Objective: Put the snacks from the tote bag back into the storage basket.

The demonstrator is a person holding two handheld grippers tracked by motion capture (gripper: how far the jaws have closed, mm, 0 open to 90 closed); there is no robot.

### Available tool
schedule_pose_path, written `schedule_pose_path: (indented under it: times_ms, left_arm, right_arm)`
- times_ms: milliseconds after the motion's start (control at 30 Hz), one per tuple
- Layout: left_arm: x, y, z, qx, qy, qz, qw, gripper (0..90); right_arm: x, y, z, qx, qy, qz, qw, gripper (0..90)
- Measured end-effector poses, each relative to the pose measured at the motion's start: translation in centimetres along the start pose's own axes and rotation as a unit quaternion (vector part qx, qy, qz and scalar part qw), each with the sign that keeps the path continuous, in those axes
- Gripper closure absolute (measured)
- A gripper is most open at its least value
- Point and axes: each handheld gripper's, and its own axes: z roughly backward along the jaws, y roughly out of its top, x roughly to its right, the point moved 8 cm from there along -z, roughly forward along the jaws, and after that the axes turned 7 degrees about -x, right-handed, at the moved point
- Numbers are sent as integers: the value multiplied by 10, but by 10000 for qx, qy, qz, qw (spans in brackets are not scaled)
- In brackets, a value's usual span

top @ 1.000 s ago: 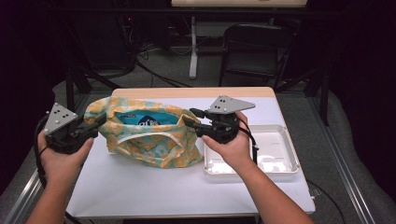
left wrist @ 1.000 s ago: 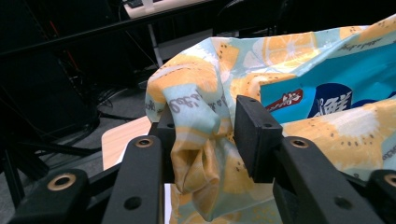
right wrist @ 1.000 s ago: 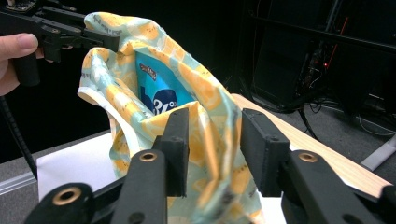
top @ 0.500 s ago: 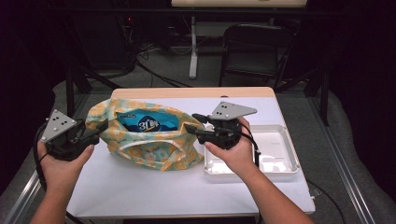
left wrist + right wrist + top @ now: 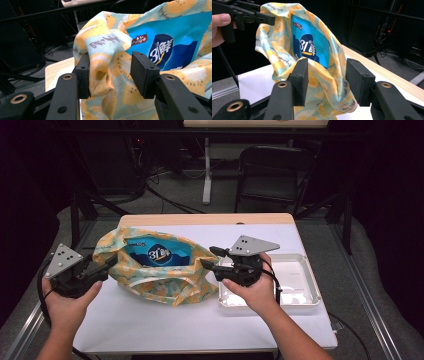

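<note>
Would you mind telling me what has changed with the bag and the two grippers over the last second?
Both grippers' jaws have just been opening: the left gripper and the right gripper are letting go of the fruit-print bag, whose cloth still lies loosely between them. Its mouth now sags. The blue packet stays inside; the white tray has not moved.

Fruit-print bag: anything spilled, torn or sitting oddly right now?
Nothing stands out. The fruit-print bag lies crumpled but whole on the table, the blue packet is inside its mouth, and the white tray sits square beside it.

A dark room holds 1 black chair [image 5: 272,175] on grey floor [image 5: 175,195] behind the table [image 5: 210,219].
</note>
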Motion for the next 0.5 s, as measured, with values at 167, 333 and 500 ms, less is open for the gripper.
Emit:
schedule_pose_path:
  times_ms: [167,333,500]
  left_arm:
    - [1,-4,-2,-33,-14,5,10000,534]
    - [2,-8,-4,-69,-20,35,10000,530]
    - [2,-13,-6,-113,-30,59,9999,530]
  right_arm:
    - [3,-1,4,50,-29,-56,10000,519]
    - [2,0,9,125,-40,-63,9999,512]
    - [3,0,8,96,-73,-82,9999,508]
